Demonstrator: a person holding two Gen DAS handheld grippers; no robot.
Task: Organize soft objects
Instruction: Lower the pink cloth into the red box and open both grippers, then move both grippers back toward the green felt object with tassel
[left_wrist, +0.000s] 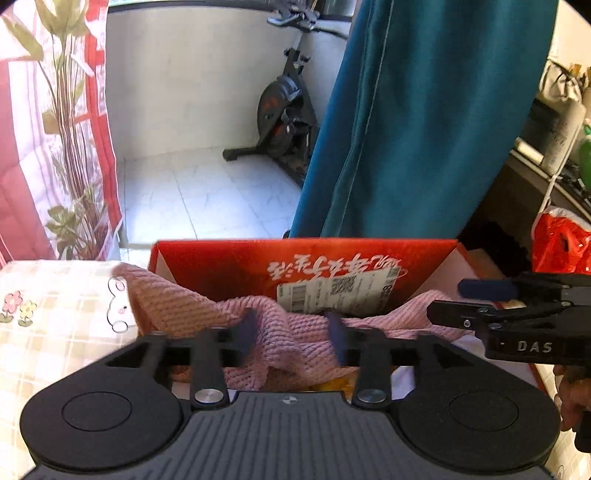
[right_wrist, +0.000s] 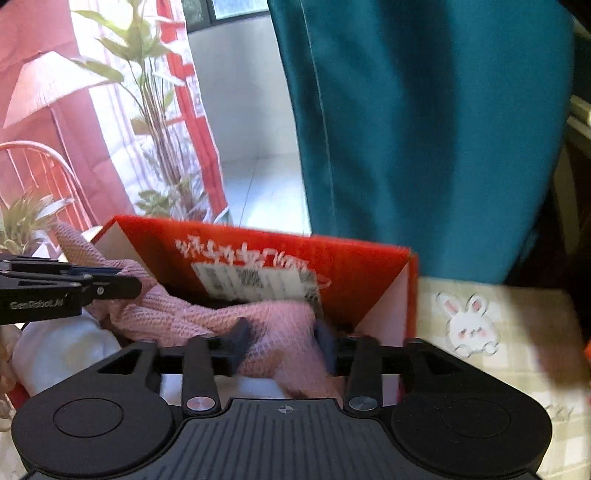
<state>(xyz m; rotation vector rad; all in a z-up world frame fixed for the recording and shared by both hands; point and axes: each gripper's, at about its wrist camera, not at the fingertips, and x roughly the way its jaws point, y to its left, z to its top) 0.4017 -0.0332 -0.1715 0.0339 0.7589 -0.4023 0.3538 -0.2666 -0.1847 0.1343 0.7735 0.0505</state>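
Observation:
A pink knitted cloth (left_wrist: 192, 314) lies draped over and into a red cardboard box (left_wrist: 229, 264) on the table. My left gripper (left_wrist: 293, 330) is shut on a fold of the pink cloth over the box. My right gripper (right_wrist: 282, 341) is shut on another part of the same cloth (right_wrist: 177, 317) at the right end of the box (right_wrist: 354, 273). The right gripper also shows at the right edge of the left wrist view (left_wrist: 491, 299), and the left gripper shows at the left of the right wrist view (right_wrist: 110, 284). White and yellow items lie under the cloth in the box.
The table has a checked cloth with bunny prints (right_wrist: 469, 325). A teal curtain (left_wrist: 424, 118) hangs right behind the box. An exercise bike (left_wrist: 284, 110) stands on the tiled balcony. A red plastic bag (left_wrist: 561, 240) is at the right. A patterned curtain (left_wrist: 55, 129) hangs at the left.

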